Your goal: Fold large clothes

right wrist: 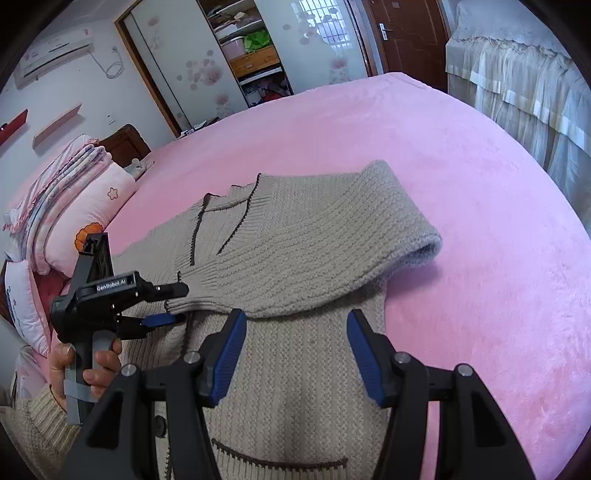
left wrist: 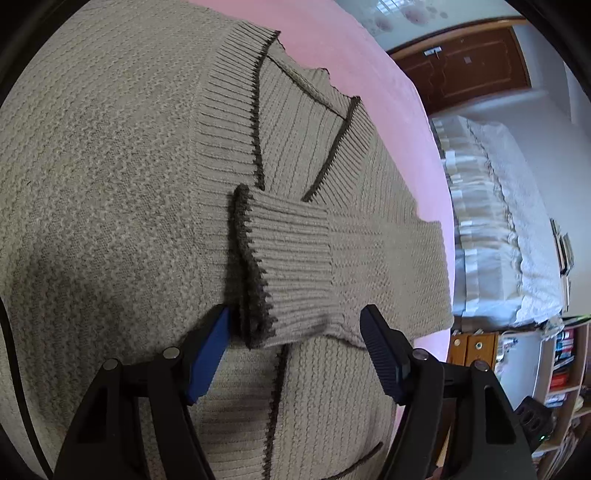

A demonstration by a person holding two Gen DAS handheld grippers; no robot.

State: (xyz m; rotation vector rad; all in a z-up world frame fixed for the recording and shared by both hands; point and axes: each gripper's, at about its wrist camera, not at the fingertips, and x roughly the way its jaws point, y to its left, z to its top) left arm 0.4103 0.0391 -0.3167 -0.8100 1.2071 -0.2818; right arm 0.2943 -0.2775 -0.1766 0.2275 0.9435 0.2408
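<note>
- Beige knit cardigan (right wrist: 295,258) with dark brown trim lies flat on the pink bed cover (right wrist: 461,184), collar end toward the pillows.
- One sleeve (right wrist: 332,251) is folded across the chest; its ribbed cuff (left wrist: 280,266) ends near the front opening, just below the V of the neckline.
- Sleeve fold makes a rounded loop at the cardigan's side edge, resting on the pink cover.
- Left gripper (right wrist: 177,304): jaws apart, one finger above and one below the cuff edge; the left wrist view shows the cuff lying between the blue pads (left wrist: 208,354), not clamped.
- Right gripper (right wrist: 295,354): jaws wide apart, hovering over the cardigan body below the folded sleeve, holding nothing.
- Writing: "GenRobot.AI" in white on the left gripper housing (right wrist: 110,286); legible in the right wrist view only.
- A bare hand (right wrist: 85,373) grips the left gripper handle; wrist in a beige knit cuff.
- Cut off: cardigan's lower hem and pocket trim (right wrist: 280,459) are partly hidden behind the right gripper body.
- Surroundings: stacked pink pillows (right wrist: 74,206), open wardrobe (right wrist: 247,55), wall air conditioner (right wrist: 55,51), brown door (right wrist: 410,33), bookshelf (left wrist: 565,376); book titles too small to read.
</note>
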